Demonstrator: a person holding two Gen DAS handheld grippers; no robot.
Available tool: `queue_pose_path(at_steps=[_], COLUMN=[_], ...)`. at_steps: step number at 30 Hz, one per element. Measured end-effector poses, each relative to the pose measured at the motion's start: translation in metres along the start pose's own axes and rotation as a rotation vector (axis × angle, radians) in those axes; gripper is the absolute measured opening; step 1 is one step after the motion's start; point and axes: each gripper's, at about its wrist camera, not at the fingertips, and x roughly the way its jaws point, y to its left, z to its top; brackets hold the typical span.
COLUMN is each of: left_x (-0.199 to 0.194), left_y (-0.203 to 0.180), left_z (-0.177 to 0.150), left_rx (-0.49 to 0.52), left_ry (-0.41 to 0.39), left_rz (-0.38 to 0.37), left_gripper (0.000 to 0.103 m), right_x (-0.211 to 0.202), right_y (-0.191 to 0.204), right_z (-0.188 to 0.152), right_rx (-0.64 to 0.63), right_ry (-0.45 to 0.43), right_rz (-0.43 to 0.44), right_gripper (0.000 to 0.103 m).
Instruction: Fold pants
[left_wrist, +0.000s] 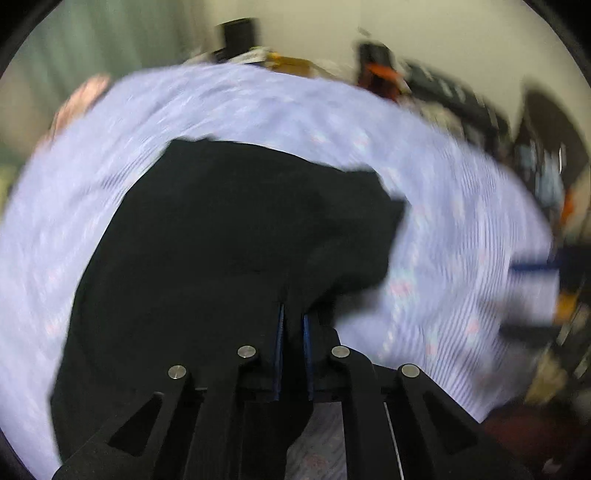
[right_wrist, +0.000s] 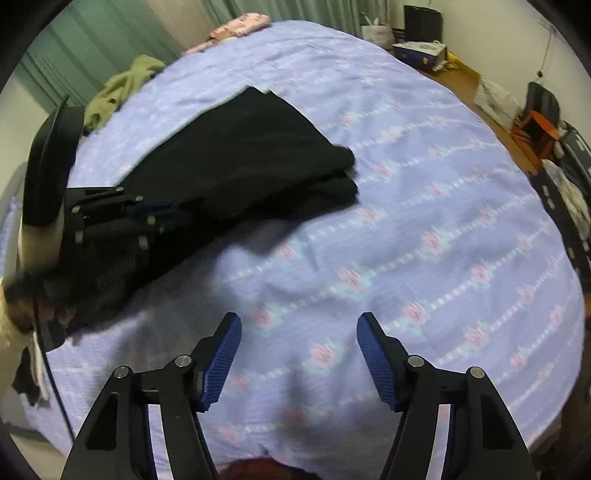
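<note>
The black pants (right_wrist: 251, 155) lie on a bed covered by a lilac bedspread (right_wrist: 443, 221) with rows of pink flowers; in the right wrist view they fill the upper left of the frame, folded over so that two thick layers end in a stacked edge near the centre. The left gripper (left_wrist: 293, 325) has its jaws pressed almost together, pinching an edge of the black fabric between the blue pads (left_wrist: 280, 332) — in its own blurred view the pants spread from the lower centre up across the middle. Seen from the right wrist, that same left gripper sits at the left edge of the frame, on the near end of the pants. The right gripper (right_wrist: 299, 358) hangs at the bottom centre over bare bedspread, jaws spread wide with nothing between them, apart from the pants. An olive-green garment (right_wrist: 122, 88) lies bunched at the upper left of the bed.
</note>
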Motion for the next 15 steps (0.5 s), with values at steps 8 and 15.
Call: queue_pose_path(at_steps=[8, 15], left_x=[0.023, 0.034], left_y=[0.096, 0.126], left_z=[0.002, -0.017], left_rx=[-0.308, -0.455], left_ry=[0.023, 0.029], left_rz=[-0.102, -0.093], left_gripper=[0.011, 0.011], right_x=[0.025, 0.065], right_y=[0.034, 0.073], right_z=[0.048, 0.080], right_rx=[-0.013, -0.120], right_ry=[-0.070, -0.063], right_rz=[0.151, 0.269], right_gripper=[0.064, 0.051])
